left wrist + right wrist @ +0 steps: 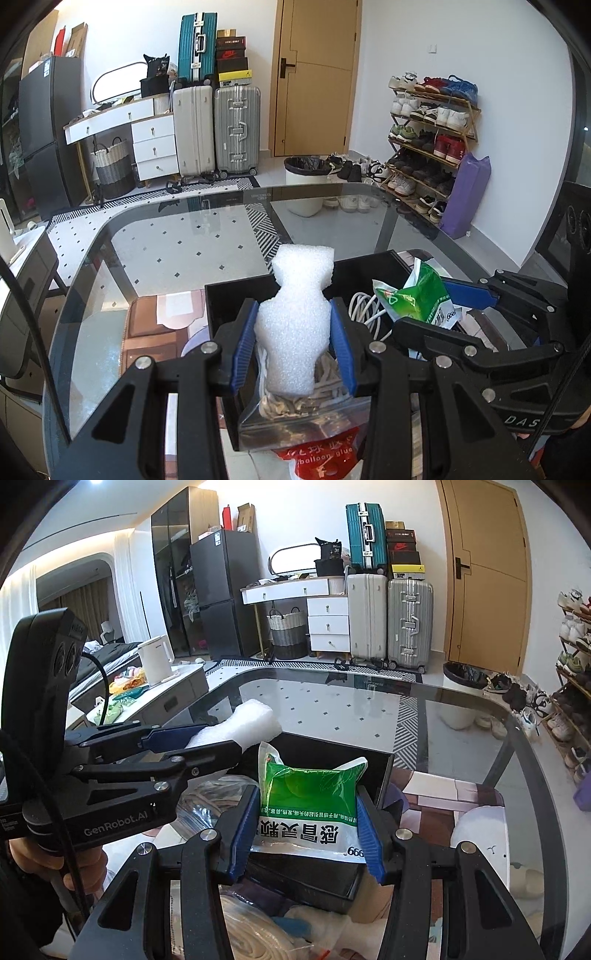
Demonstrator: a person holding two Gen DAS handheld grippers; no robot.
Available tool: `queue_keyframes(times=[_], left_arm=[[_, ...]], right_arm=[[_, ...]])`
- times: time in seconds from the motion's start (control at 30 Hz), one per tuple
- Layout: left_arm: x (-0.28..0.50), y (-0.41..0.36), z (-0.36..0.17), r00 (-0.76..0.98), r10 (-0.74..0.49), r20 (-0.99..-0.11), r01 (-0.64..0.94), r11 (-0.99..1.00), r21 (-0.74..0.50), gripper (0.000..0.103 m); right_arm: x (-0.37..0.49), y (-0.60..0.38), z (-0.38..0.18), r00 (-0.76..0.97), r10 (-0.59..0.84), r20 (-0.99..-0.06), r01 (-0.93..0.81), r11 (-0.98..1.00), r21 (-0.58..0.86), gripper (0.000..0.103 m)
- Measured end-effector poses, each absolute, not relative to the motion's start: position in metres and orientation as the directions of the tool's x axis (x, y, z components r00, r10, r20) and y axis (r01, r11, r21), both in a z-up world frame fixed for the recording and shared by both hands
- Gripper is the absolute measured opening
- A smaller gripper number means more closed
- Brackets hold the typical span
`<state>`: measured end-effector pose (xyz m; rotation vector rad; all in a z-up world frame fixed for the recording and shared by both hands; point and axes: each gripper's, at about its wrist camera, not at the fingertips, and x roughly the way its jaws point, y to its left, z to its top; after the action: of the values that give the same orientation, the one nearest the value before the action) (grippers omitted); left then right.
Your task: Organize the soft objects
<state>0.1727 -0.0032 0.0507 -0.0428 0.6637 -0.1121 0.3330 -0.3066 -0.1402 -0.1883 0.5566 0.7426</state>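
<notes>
My left gripper (pixel 293 343) is shut on a white foam piece (pixel 295 325) and holds it upright over the black bin (pixel 236 295). It shows from the side in the right wrist view (pixel 207 738), with the foam piece (pixel 255 720) sticking out past its tips. My right gripper (pixel 306 827) is shut on a green and white medicine pouch (pixel 310 805) above the same black bin (pixel 384 775). In the left wrist view the right gripper (pixel 454 306) reaches in from the right with the pouch (pixel 417 299).
The bin holds a coiled white cable (pixel 365 310) and a clear zip bag (pixel 303 417). A red balloon-glue bag (pixel 321 458) lies in front. All sit on a glass table (pixel 177 251) with a patterned mat (pixel 443 797). More bagged items (pixel 251 930) lie below.
</notes>
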Motion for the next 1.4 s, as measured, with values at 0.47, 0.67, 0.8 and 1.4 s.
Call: queue_keyframes(times=[0.47,0.67,0.8,1.4], left_arm=[[0.183,-0.004,0.041,0.759,-0.111,-0.641,0.086,0.994,-0.07,0.039],[0.167,0.002,0.049,0.767,-0.082,-0.636,0.046,0.996,-0.072,0.079],[0.141,0.004,0.058,0.807,-0.061,-0.588,0.033,0.998,-0.058,0.099],[0.086,0.005,0.038,0.778,-0.027,-0.628,0.011,1.0,-0.029,0.1]], right_arm=[[0.343,-0.302,-0.144,0.606,0.591,-0.532,-0.689,0.724,0.021,0.056],[0.331,-0.317,-0.138,0.619,0.609,-0.495,-0.692,0.722,0.024,0.087],[0.317,-0.342,-0.137,0.641,0.602,-0.476,-0.667,0.744,0.043,0.099],[0.271,-0.363,-0.164,0.598,0.548,-0.585,-0.631,0.772,0.078,0.102]])
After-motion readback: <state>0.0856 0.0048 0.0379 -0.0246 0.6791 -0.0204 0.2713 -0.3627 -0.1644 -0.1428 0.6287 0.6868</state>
